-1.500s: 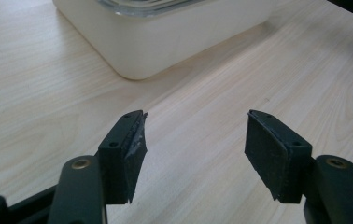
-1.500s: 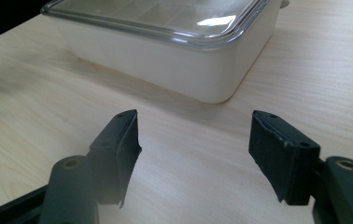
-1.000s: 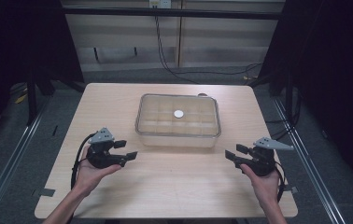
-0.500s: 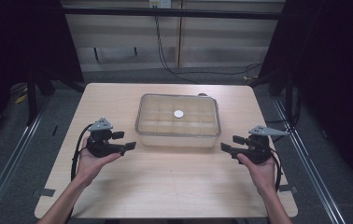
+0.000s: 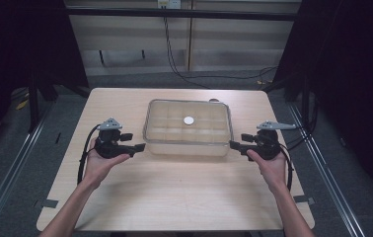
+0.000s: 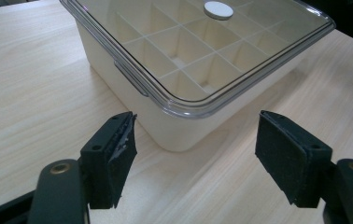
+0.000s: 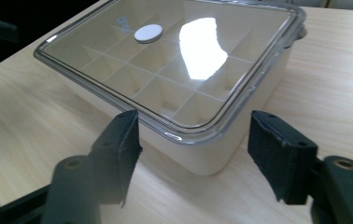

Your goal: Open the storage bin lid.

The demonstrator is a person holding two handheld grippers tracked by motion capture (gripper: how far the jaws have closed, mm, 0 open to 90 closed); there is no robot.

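A cream compartment box with a clear lid and a white round knob stands in the middle of the table. My left gripper is open beside the box's near left corner; its jaws have just been opening a little. In the left gripper view the box corner lies just ahead of the gripper, untouched. My right gripper is open at the near right corner; its jaws have just been closing, with nothing pressed between them. In the right gripper view the box corner sits just ahead of the gripper.
The light wooden table has bare room in front of the box and to both sides. Dark cables trail from both grippers. Metal rails run along the floor at left and right, and a dark curtain hangs around the table.
Both hands have moved away from the person and inward, toward the near corners of the box. The box has not moved.
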